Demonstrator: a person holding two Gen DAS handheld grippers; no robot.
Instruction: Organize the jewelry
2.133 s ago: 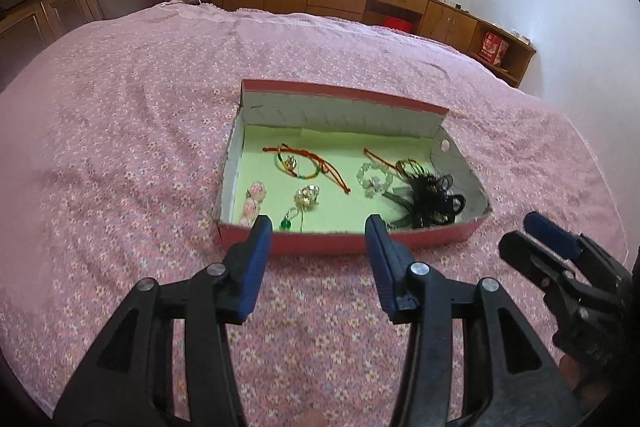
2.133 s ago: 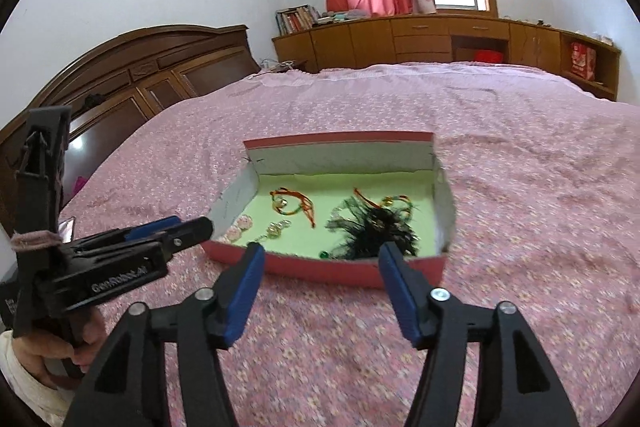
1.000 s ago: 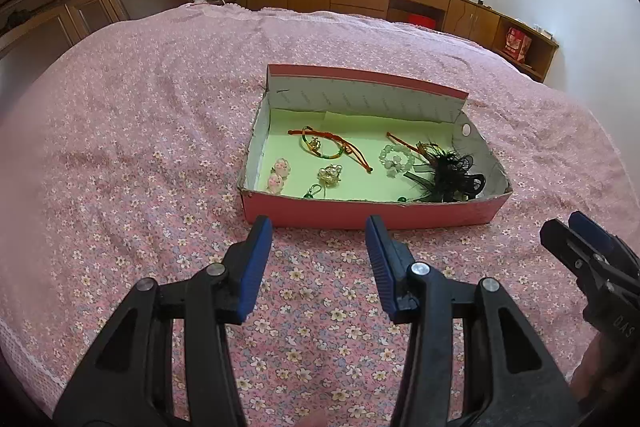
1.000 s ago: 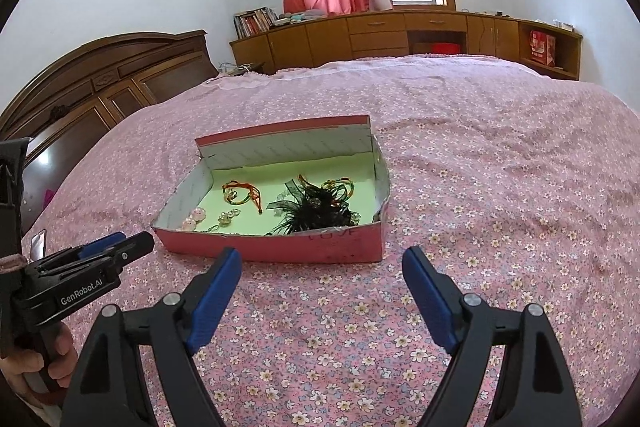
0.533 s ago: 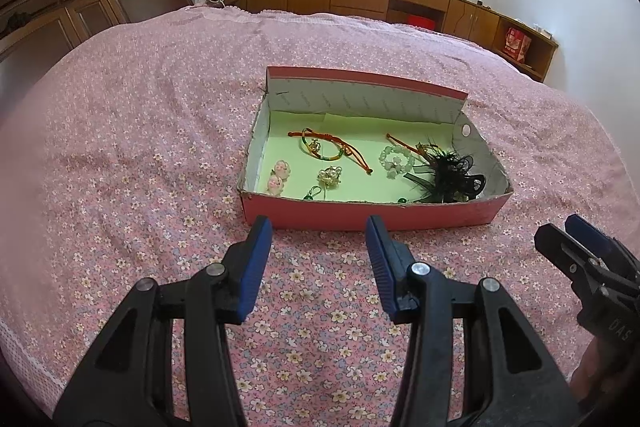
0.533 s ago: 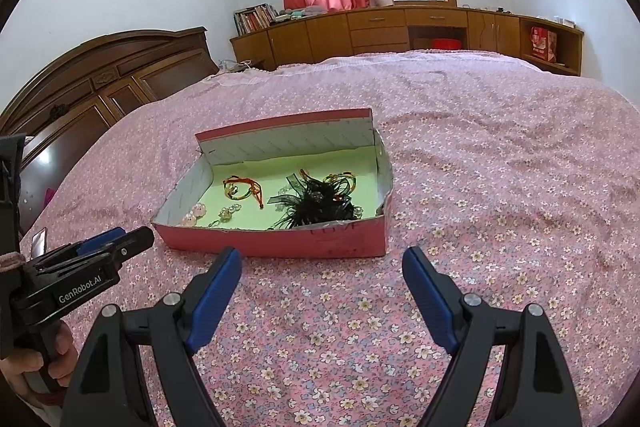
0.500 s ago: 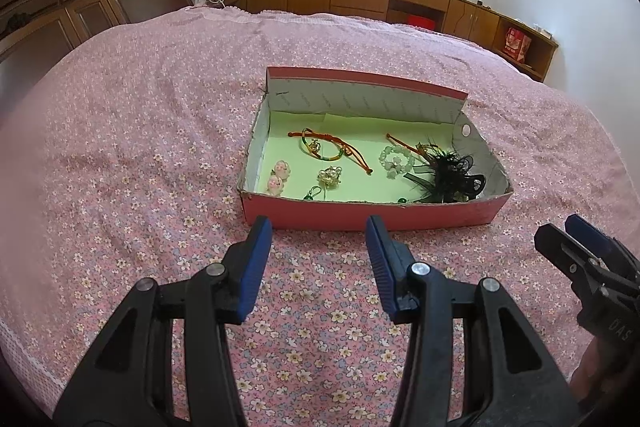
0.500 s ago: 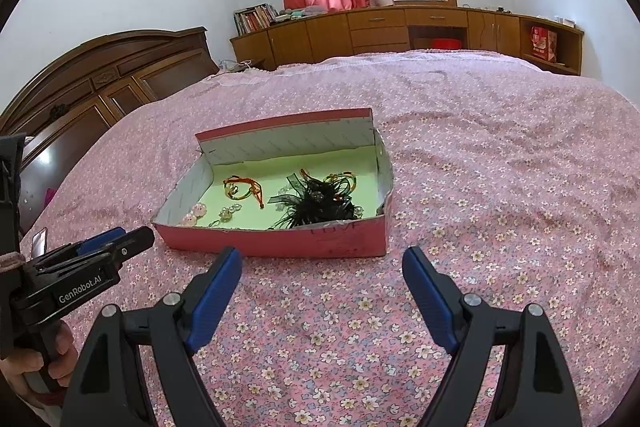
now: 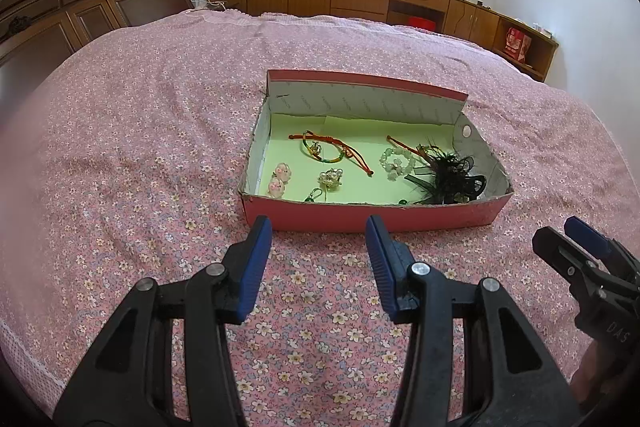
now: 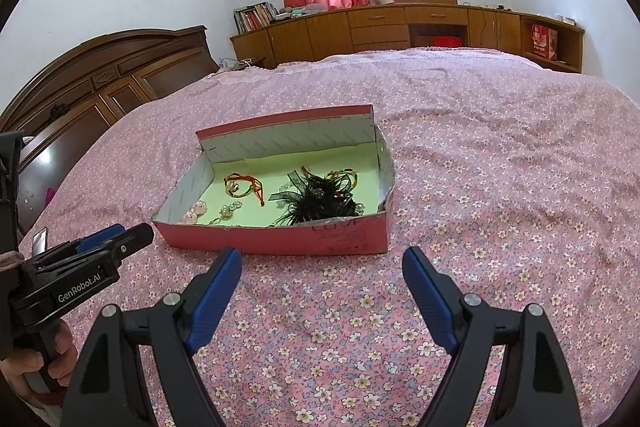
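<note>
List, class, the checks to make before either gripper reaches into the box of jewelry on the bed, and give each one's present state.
1. Left gripper open with nothing between its pads: ok.
2. Right gripper open and empty: ok.
3. Box open on top, inside in view: ok.
4. Small pieces lie apart: the pink beads and the red cord bracelet are separate: ok.
5. Black feather clip free of its neighbours: not ok; it lies against a white bead bracelet and cords.
6. Both grippers short of the box's near wall, over the bedspread: ok.
</note>
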